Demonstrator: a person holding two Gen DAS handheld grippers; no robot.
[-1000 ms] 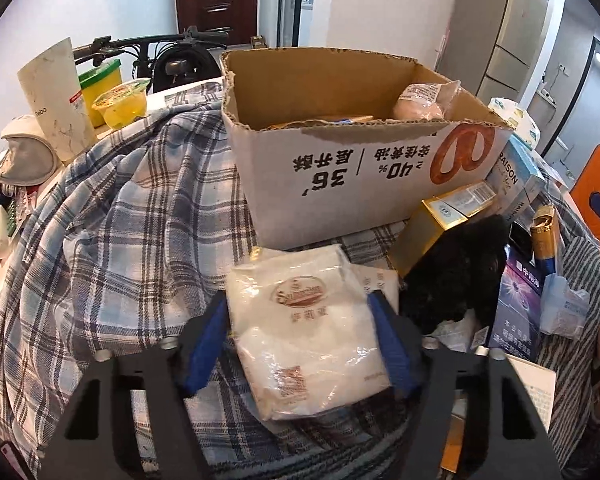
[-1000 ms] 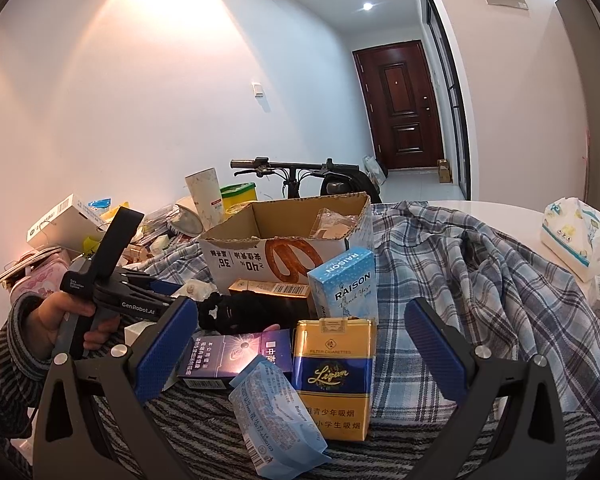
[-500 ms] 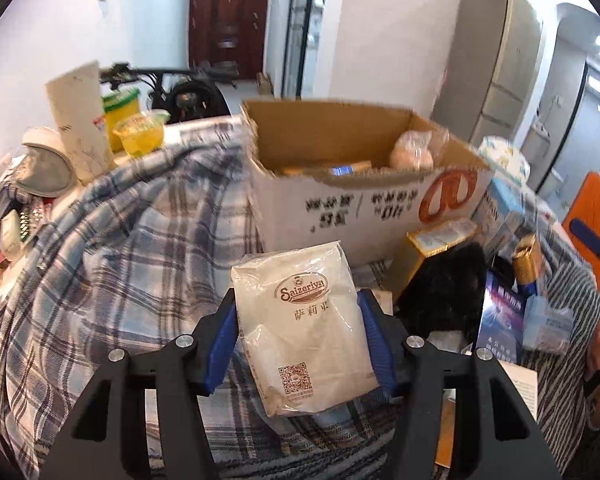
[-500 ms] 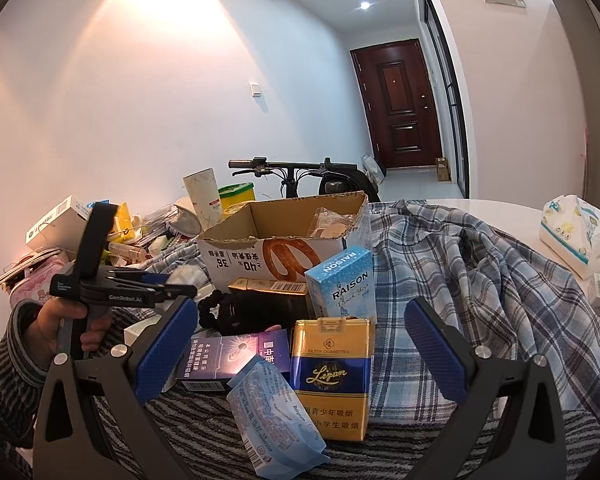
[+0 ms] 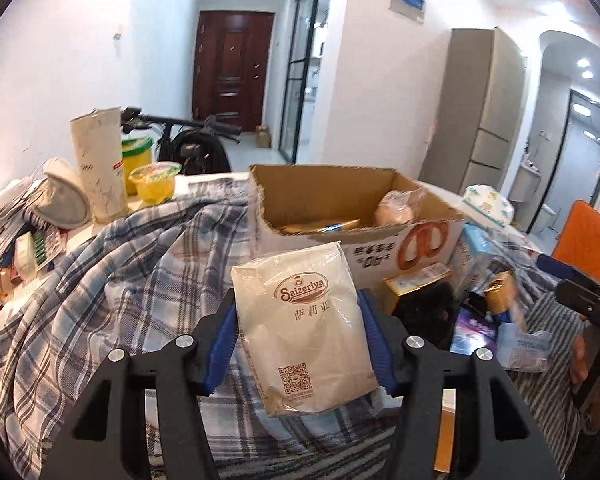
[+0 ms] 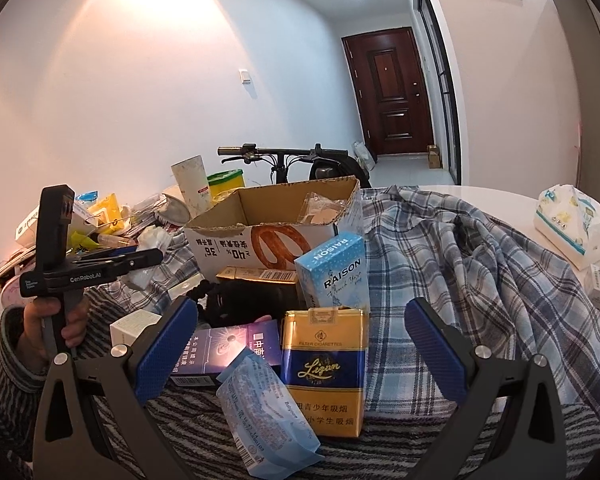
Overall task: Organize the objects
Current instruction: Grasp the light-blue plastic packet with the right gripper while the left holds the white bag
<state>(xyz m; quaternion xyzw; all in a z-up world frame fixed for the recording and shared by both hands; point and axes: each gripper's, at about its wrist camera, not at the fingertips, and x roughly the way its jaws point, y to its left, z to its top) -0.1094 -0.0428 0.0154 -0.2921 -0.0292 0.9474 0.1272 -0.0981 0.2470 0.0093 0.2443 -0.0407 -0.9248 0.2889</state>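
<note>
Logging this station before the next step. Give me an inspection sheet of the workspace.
Surface: table mostly under a plaid shirt and a striped cloth.
Job's things: white Saizeriya packet held up in front of the open cardboard box; a wrapped bun lies inside the box.
Clutter: Raison pack, yellow Ligun pack, purple pack, blue tissue packet, tissue pack, paper cup, jelly cup.
Grippers: left tongs shut on the packet; right tongs open, holding nothing.
Cables: nothing seen.
Surroundings: bicycle, brown door, white walls.
</note>
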